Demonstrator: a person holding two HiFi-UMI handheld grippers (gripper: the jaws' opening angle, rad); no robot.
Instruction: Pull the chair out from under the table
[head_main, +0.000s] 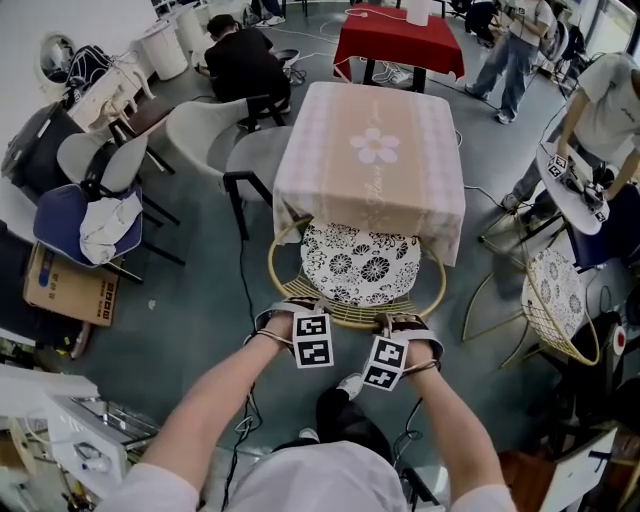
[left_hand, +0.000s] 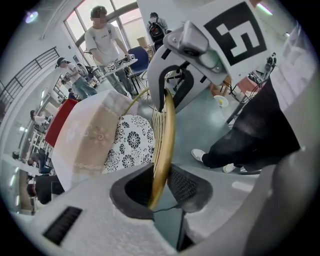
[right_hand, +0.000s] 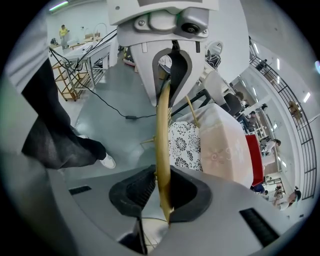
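Clamped narrowly onto the chair (head_main: 360, 268) back rim with the jaws of left gripper (left_hand: 159, 186) and right gripper (right_hand: 161, 192). Parked at the bench (head_main: 340, 185) near edge, seat front under its cloth. Grasp done; most of pull-out left.

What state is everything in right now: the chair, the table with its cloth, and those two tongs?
Table: covered by a cloth hanging down its sides.
Chair: seat partly tucked under the table.
Left tongs: shut on the chair's golden rim.
Right tongs: shut on the same rim.
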